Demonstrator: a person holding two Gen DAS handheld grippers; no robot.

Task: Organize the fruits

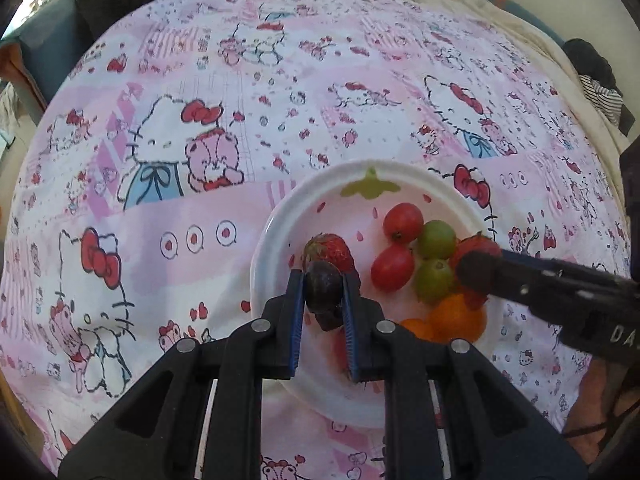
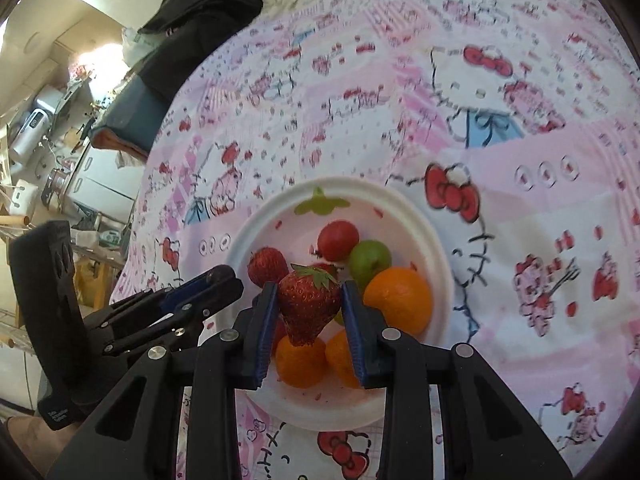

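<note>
A white plate lies on the pink cartoon cloth and holds fruit. My left gripper is shut on a dark purple fruit just above the plate, with a strawberry lying in front of it. Red fruits, green fruits and oranges sit on the plate's right side. My right gripper is shut on a strawberry above the oranges on the same plate. The right gripper reaches in over the plate's right side in the left wrist view.
The patterned cloth covers the whole surface around the plate. Dark clothing lies at its far edge. A cluttered room with shelves lies beyond the left edge. The left gripper sits at the plate's left rim in the right wrist view.
</note>
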